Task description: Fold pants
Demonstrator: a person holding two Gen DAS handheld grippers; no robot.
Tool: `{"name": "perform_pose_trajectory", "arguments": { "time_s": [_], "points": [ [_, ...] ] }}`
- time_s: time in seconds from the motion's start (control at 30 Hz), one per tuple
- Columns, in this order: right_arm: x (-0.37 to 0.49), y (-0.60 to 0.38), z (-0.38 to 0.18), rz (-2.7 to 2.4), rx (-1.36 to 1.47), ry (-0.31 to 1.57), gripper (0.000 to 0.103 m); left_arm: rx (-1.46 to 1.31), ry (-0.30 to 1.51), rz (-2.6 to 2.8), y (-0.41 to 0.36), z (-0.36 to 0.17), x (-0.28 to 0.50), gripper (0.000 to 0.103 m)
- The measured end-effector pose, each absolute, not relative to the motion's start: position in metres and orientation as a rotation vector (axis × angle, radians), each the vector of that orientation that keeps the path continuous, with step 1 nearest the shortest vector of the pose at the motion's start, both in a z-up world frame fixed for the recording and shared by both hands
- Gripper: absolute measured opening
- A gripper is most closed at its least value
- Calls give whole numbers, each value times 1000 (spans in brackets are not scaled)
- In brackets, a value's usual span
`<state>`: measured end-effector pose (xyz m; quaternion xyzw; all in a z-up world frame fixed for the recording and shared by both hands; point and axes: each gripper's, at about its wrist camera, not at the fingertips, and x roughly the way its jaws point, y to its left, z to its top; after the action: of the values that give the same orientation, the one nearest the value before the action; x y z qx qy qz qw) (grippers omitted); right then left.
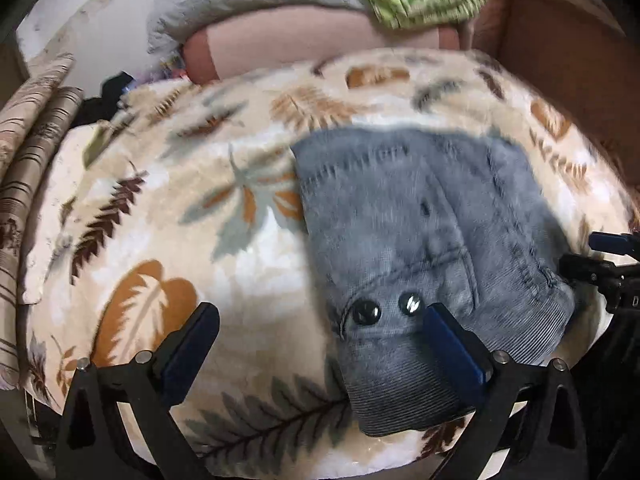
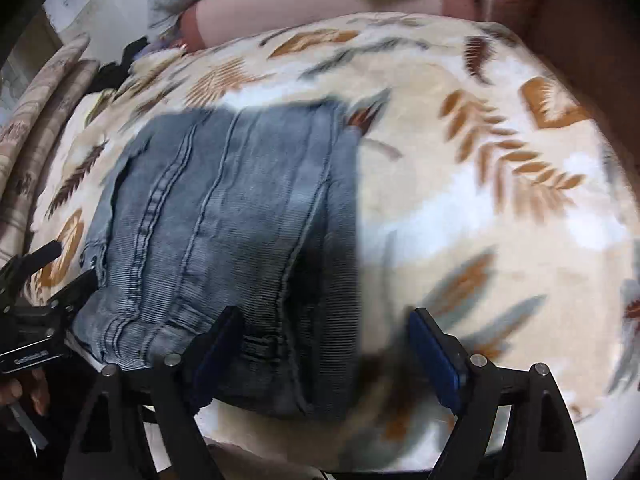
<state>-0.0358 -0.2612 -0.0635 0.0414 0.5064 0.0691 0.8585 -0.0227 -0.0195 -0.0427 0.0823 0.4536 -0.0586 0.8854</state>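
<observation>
We see the blanket [image 1: 168, 240] spread wide, and the pants [image 1: 420, 216] lie on it, already folded into a thick grey denim block. We judge them heavy, fairly stiff and not slippery; the waistband by the buttons [image 1: 390, 308] gives the firmest hold. The left gripper [image 1: 320, 344] and right gripper [image 2: 326, 340] both stand spread, pinching nothing.

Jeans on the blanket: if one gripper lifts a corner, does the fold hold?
Probably not: the folded jeans are limp layered denim, so free layers would likely sag open. Stacked layers suggest some heft. The plush blanket would likely drag against pushing.
</observation>
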Motion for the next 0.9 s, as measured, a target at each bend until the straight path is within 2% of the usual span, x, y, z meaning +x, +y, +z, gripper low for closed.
{"name": "perform_pose_trajectory", "arguments": {
  "time_s": [0.1, 0.17, 0.23, 0.27, 0.47, 0.6, 0.7, 0.8, 0.9],
  "points": [
    [-52, -252, -41, 196, 102, 969, 87, 144, 885, -136, -23, -33, -29, 102],
    [-58, -243, -46, 193, 43, 952, 87, 228, 982, -170, -40, -57, -22, 102],
    [-53, -235, -79, 159, -87, 1100, 88, 278, 968, -173, -49, -69, -25, 103],
    [-54, -239, -86, 168, -45, 1119, 86, 272, 959, -168, -49, -67, -27, 103],
    [-33, -242, -32, 155, 37, 1003, 88, 237, 981, -180, -43, -65, -22, 103],
    [17, -229, -7, 168, 40, 924, 88, 251, 975, -173, -45, -66, -23, 103],
    [48, -222, -27, 116, -54, 955, 88, 252, 980, -173, -46, -66, -26, 103],
    [74, -221, -86, 38, -191, 1136, 87, 247, 983, -174, -46, -66, -25, 103],
    [63, -234, -71, 19, -92, 1100, 89, 238, 983, -178, -44, -67, -25, 103]
  ]
}}
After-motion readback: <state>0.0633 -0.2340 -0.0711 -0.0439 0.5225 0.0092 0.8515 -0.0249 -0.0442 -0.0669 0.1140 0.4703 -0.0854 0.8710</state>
